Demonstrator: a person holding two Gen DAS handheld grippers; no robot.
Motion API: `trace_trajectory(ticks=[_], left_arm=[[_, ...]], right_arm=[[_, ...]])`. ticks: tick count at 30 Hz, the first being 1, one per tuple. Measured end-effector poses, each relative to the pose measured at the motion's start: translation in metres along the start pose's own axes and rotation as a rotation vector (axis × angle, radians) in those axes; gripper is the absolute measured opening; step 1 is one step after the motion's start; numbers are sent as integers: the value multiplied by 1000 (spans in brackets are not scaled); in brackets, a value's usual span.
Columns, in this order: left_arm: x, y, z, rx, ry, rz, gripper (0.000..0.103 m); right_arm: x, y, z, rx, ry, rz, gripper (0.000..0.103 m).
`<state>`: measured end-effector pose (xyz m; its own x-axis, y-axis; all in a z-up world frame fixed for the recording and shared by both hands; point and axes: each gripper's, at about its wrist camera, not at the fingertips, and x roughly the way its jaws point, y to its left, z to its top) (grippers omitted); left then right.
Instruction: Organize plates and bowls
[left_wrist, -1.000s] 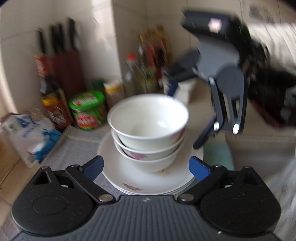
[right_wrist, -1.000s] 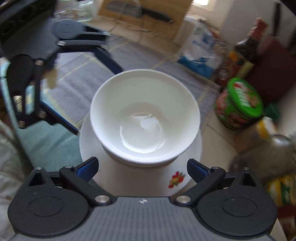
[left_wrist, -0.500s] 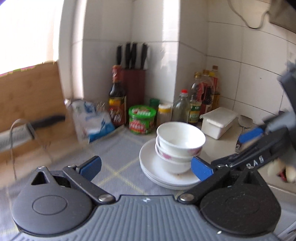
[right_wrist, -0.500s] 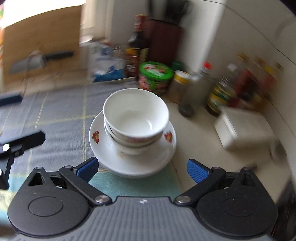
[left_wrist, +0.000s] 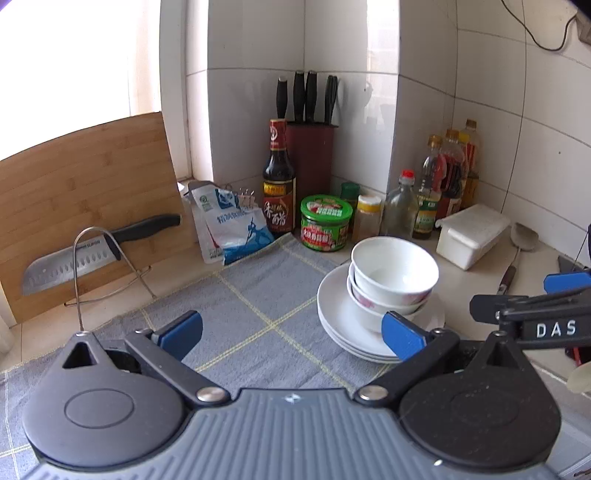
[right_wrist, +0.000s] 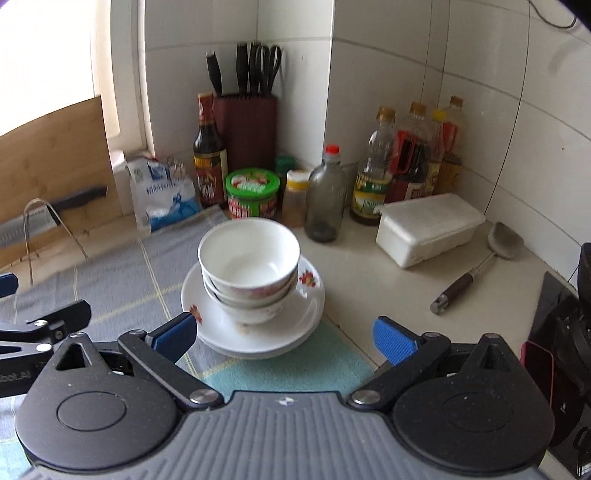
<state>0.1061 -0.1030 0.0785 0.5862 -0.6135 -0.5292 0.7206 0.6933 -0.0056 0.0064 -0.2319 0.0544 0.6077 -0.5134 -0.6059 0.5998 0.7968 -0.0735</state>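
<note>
Three white bowls (left_wrist: 393, 275) are nested on a stack of white flower-print plates (left_wrist: 338, 317), which rests on a grey cloth. The bowls (right_wrist: 249, 258) and plates (right_wrist: 295, 314) also show in the right wrist view, centred. My left gripper (left_wrist: 291, 332) is open and empty, back from the stack and to its left. My right gripper (right_wrist: 282, 338) is open and empty, just in front of the plates, not touching. The right gripper's body (left_wrist: 532, 314) shows at the right edge of the left wrist view.
Behind the stack stand a green-lidded jar (left_wrist: 325, 223), sauce bottles (right_wrist: 406, 158), a knife block (left_wrist: 312, 155), a white lidded box (right_wrist: 428, 227) and a salt bag (left_wrist: 231, 225). A cleaver (left_wrist: 92, 251) leans on a cutting board (left_wrist: 74, 188). A spatula (right_wrist: 480, 267) lies at right.
Both grippers have pulled back and up from the bowl stack, from close over it to a wider view of the counter. The stack has not moved.
</note>
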Motion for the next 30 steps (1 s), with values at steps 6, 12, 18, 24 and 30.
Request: trace_trajectory(ticks=[6,12,18,24,30], left_arm=[[1,-4,9,5,-9,23,102],[6,-5,11,-1,-1,44,102],[9,-10,13,-8,8,50,102],[11,-13,14,-14,14,58,102],[11,-13,16,-17,13,62,102]], right_arm=[[-2,1,6,5,-23,-4,103],[0,-1,7,9,-23,10,103],[2,-5,8,11,-21,6,103],[2,-7,8,11,-21,6,103],[3,-8,9,10,-26,9,103]])
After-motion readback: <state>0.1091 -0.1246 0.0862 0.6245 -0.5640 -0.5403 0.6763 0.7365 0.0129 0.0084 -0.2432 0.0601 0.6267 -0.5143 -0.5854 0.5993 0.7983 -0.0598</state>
